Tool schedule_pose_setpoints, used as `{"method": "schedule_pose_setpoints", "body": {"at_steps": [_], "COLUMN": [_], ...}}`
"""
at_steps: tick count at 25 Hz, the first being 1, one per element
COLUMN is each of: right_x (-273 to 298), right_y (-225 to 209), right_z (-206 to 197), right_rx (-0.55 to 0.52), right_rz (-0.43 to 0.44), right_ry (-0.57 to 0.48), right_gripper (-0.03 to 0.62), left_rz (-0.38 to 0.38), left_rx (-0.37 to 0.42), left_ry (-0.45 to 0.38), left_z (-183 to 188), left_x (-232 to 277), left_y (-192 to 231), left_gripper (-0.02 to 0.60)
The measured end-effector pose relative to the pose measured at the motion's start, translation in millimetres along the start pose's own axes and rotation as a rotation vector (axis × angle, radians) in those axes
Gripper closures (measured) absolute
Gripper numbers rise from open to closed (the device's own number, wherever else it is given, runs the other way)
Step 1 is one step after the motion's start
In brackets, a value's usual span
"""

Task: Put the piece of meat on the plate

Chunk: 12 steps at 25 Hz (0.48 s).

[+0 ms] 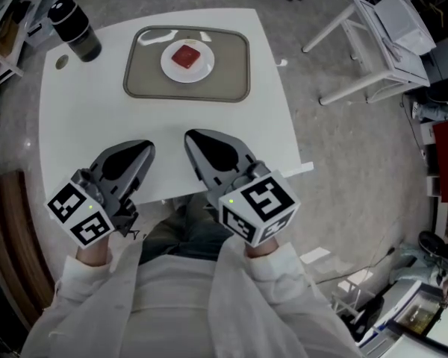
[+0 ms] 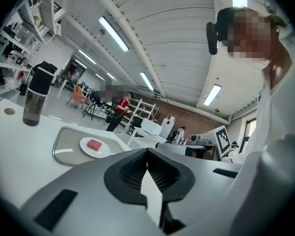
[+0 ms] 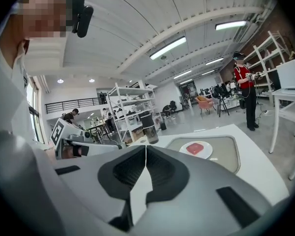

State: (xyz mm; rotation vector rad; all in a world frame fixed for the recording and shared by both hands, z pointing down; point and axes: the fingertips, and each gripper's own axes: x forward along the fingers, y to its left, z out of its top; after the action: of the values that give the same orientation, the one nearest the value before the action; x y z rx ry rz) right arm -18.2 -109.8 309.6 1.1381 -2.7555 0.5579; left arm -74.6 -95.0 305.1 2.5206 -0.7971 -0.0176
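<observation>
**Supervisor:** Where does the meat stand?

**Operator:** I see the flat red piece of meat (image 1: 186, 56) lying on the small round white plate (image 1: 169, 66). The plate sits in the middle of the grey-beige rectangular tray (image 1: 145, 80), at the upper centre of the head view, on the far side of the white table (image 1: 97, 118).

**Supervisor:** And your grippers?

**Operator:** Both are low in the frame, at the table's near edge, well apart from the plate. My left gripper (image 1: 144, 150) has its jaws pressed together with nothing between them. My right gripper (image 1: 195, 139) is the same, tips meeting and empty.

**Supervisor:** Anything left to do?

**Operator:** I judge not. The meat is on the plate and neither gripper touches it. The tall dark tumbler (image 1: 75, 27) at the upper left plays no part.
</observation>
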Motion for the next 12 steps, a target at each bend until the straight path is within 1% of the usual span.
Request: {"method": "schedule_pose_setpoints", "body": {"at_steps": [5, 9, 12], "right_x": [-9, -11, -15], "right_y": [3, 4, 0], "right_z": [-3, -3, -3], "right_rx": [-0.004, -0.016, -0.009], "right_rz": [0.007, 0.04, 0.035], "right_ry": [0.011, 0.018, 0.031], "right_gripper": [0.577, 0.577, 0.577], "left_rz": [-0.008, 0.016, 0.05], "left_rx": [-0.005, -0.015, -0.035], "left_ry": [0.004, 0.006, 0.009], "left_z": [-9, -11, -11], "left_x": [-3, 0, 4], "left_y": [-12, -15, -16], "left_gripper": [0.572, 0.572, 0.572]}}
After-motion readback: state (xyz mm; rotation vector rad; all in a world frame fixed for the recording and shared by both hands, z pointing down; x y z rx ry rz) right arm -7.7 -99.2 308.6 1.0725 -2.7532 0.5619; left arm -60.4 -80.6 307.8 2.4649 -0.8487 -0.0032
